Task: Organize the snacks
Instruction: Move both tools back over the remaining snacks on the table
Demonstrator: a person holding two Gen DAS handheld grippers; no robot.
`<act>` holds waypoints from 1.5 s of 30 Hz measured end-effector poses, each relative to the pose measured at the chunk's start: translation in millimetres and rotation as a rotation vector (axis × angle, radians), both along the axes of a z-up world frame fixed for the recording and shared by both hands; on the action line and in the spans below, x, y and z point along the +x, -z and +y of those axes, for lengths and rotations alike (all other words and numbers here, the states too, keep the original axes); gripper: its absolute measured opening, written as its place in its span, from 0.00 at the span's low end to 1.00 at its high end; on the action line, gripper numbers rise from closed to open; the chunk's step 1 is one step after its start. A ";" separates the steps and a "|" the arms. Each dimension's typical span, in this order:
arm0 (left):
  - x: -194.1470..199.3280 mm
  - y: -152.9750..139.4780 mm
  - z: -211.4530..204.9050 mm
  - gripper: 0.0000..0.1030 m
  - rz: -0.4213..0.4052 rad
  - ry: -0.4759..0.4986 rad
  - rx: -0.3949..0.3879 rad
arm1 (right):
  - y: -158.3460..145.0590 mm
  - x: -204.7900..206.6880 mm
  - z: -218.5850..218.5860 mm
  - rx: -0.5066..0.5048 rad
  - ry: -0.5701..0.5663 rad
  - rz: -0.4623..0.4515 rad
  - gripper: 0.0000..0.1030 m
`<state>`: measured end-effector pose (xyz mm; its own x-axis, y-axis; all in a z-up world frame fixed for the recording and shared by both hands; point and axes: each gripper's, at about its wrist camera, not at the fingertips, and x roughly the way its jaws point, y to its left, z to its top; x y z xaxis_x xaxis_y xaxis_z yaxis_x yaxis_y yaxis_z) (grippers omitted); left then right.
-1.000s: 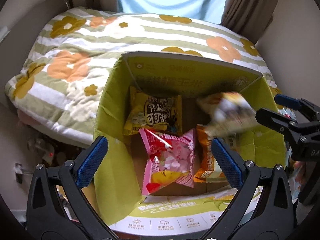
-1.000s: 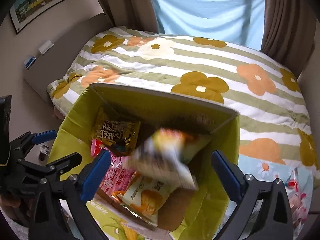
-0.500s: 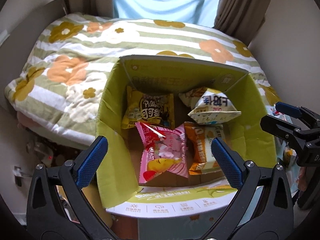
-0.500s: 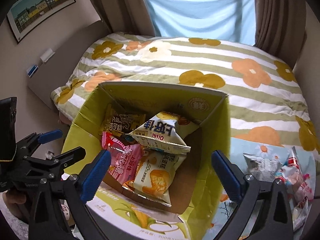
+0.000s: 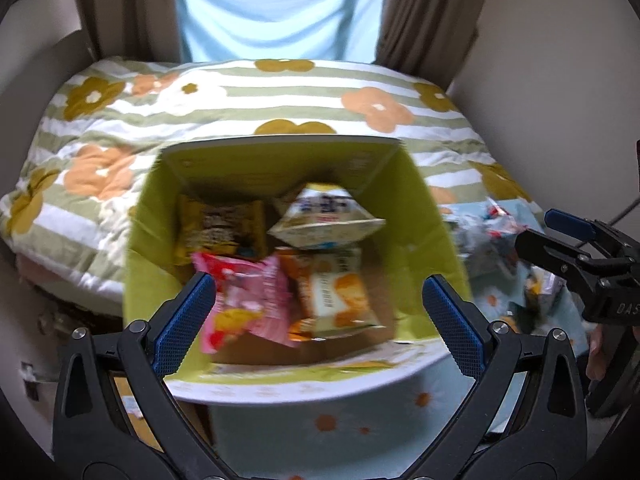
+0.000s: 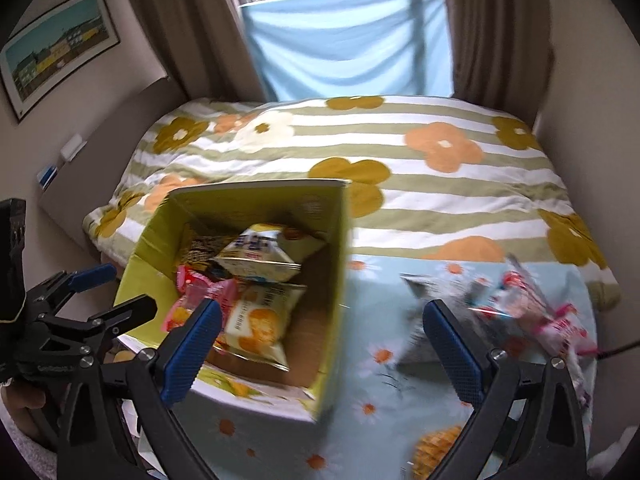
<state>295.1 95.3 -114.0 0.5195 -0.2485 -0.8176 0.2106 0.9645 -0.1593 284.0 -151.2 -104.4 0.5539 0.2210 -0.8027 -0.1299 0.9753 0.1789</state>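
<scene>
beside the bed (image 6: 400,168), box (image 5: 432,240) on floral cloth (image 6: 372,420).

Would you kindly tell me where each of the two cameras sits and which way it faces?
Left wrist: on the left tool, looking down and forward into the green box before the bed; its blue pads frame the view, and the right tool shows at the right edge.
Right wrist: on the right tool, facing the loose snacks beside the box; the left tool shows at left.
Shared: box, packets inside, bed, curtains.
</scene>
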 end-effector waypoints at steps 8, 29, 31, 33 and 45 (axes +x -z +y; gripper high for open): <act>-32.7 -2.0 -81.2 0.99 -0.001 0.003 -0.014 | -9.5 -43.6 -99.3 -0.035 0.069 -0.027 0.97; -95.9 108.7 -277.9 0.99 0.234 0.006 0.012 | 82.8 -142.0 -247.2 -0.032 0.097 0.109 0.97; -96.8 119.7 -286.4 0.99 0.247 0.012 0.016 | 94.2 -149.5 -248.9 -0.024 0.106 0.124 0.97; -97.6 129.2 -294.7 0.99 0.253 0.024 0.033 | 105.7 -155.3 -249.1 -0.035 0.105 0.142 0.97; -99.6 173.8 -320.9 1.00 0.311 0.027 0.130 | 158.3 -176.8 -244.0 -0.110 0.072 0.182 0.97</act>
<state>195.4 -225.6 -287.8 0.2351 -0.1425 -0.9615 0.1972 0.9756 -0.0963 107.2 -395.3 -262.7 0.4092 0.0922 -0.9078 -0.0350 0.9957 0.0854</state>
